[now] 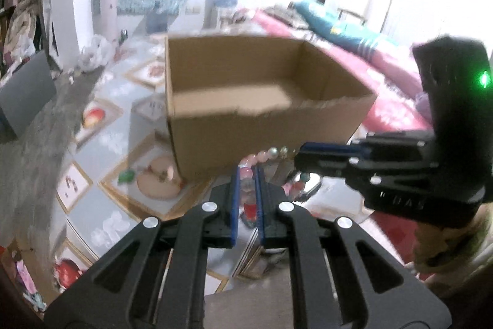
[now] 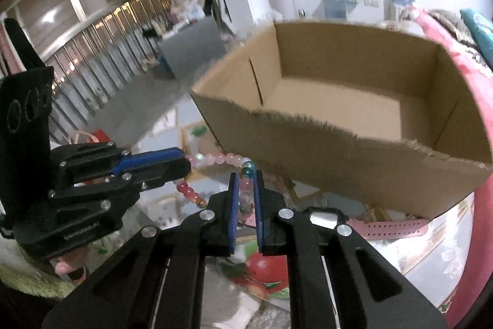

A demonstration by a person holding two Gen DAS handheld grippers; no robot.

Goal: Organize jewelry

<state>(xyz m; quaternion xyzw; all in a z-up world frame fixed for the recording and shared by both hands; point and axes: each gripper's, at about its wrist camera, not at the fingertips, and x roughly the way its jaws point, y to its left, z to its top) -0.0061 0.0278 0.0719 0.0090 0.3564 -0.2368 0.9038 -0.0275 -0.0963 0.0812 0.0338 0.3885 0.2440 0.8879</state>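
Observation:
A bead bracelet (image 1: 262, 158) of pink, pearl and teal beads hangs between my two grippers. My left gripper (image 1: 247, 171) is shut on one part of it. My right gripper (image 2: 246, 174) is shut on another part (image 2: 215, 159). Each gripper shows in the other's view: the right one (image 1: 297, 154) comes in from the right, the left one (image 2: 185, 164) from the left. An open, empty cardboard box (image 1: 246, 119) with a torn front rim stands just beyond the bracelet; it also shows in the right wrist view (image 2: 354, 162).
A pink perforated watch strap (image 2: 391, 228) with a metal watch case (image 2: 323, 219) lies on the patterned tablecloth (image 1: 101, 141) under the box's front. A pink sofa (image 1: 385, 67) stands to the right. A grey box (image 2: 191, 48) sits at the back left.

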